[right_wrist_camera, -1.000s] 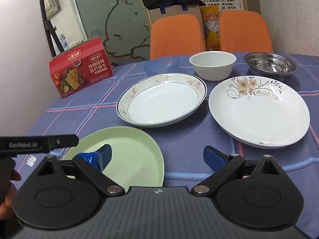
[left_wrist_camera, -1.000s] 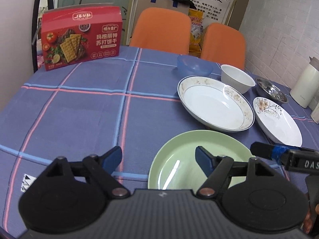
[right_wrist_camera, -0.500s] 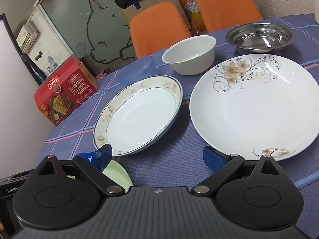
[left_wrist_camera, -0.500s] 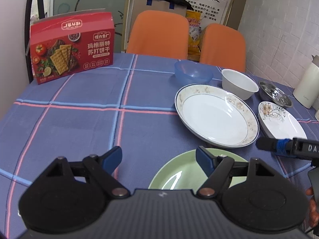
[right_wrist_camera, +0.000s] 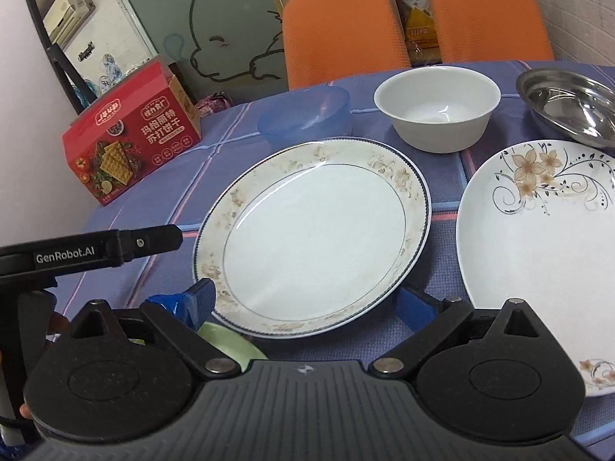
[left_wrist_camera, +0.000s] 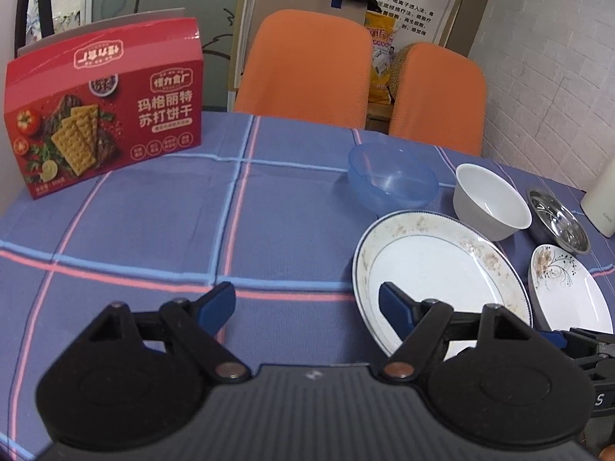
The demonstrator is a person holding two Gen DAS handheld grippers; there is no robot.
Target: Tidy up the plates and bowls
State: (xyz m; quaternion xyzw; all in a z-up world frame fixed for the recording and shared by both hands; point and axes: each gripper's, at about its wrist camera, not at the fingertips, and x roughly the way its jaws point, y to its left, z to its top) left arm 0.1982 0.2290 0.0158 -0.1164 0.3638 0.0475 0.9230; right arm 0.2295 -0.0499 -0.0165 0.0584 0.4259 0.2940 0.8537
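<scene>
A white plate with a brown-patterned rim [right_wrist_camera: 315,238] lies on the blue checked tablecloth; it also shows in the left wrist view [left_wrist_camera: 442,276]. A flowered white plate [right_wrist_camera: 546,253] lies to its right. Behind them stand a blue plastic bowl [right_wrist_camera: 307,115], a white bowl [right_wrist_camera: 438,107] and a steel dish [right_wrist_camera: 569,107]. A sliver of the green plate [right_wrist_camera: 226,340] shows under my right gripper. My right gripper [right_wrist_camera: 307,303] is open, its jaws either side of the patterned plate's near rim. My left gripper [left_wrist_camera: 307,303] is open and empty over bare cloth left of that plate.
A red cracker box [left_wrist_camera: 103,103] stands at the table's back left. Two orange chairs [left_wrist_camera: 303,65] stand behind the table. A white jug [left_wrist_camera: 603,196] stands at the far right edge. The cloth between the box and the plates [left_wrist_camera: 192,223] is bare.
Both grippers have moved forward over the table. The green plate has slipped out of the left view and almost out of the right view. The patterned plate is now close before the right gripper.
</scene>
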